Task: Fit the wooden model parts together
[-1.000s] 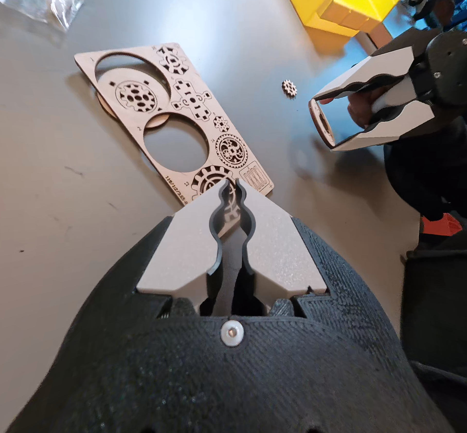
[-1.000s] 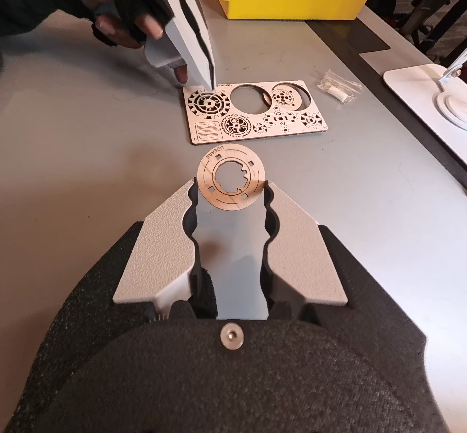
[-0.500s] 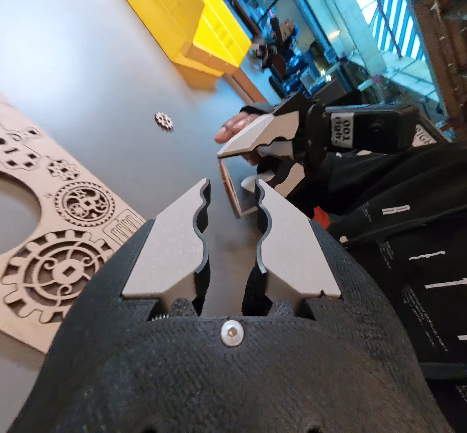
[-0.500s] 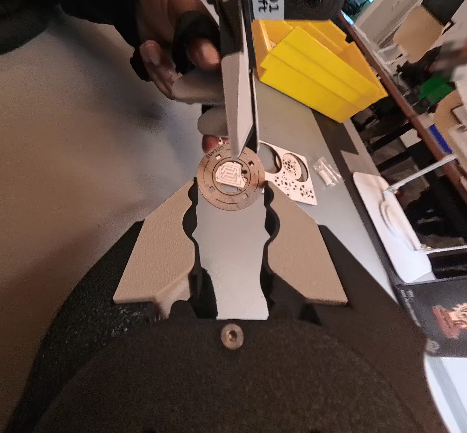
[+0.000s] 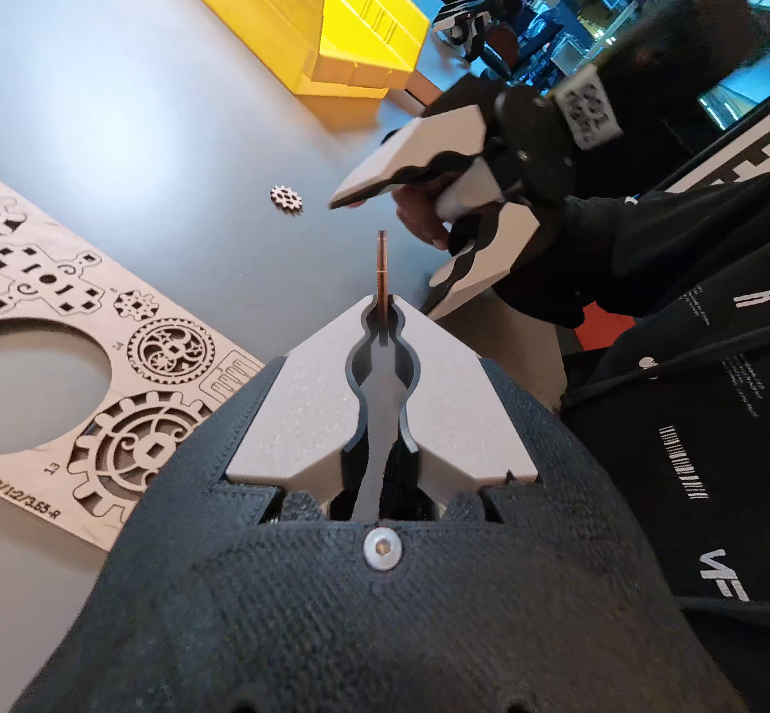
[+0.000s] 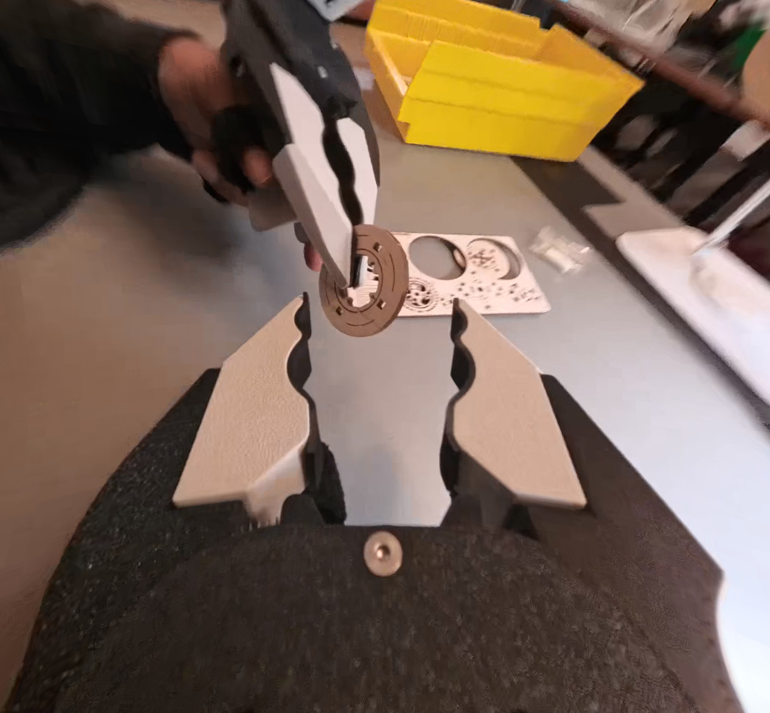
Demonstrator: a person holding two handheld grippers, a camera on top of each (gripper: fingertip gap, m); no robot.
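- My wooden sheet (image 5: 104,360) lies flat on the grey table (image 5: 146,131), at the frame's left.
- My right gripper (image 6: 379,310) stands spread, grasping nothing.
- My left gripper (image 5: 381,310) pinches the wooden ring (image 5: 381,260) edge-on, mid-frame, off the table.

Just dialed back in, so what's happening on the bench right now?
A person is working wooden model parts with handheld tongs in each hand. The left tongs are shut on a wooden ring, held up off the grey table; the left wrist view shows it edge-on. The right tongs are open and empty, just beside the ring. The wooden parts sheet lies flat on the table, a small loose gear sits apart from it, and yellow bins stand farther back.
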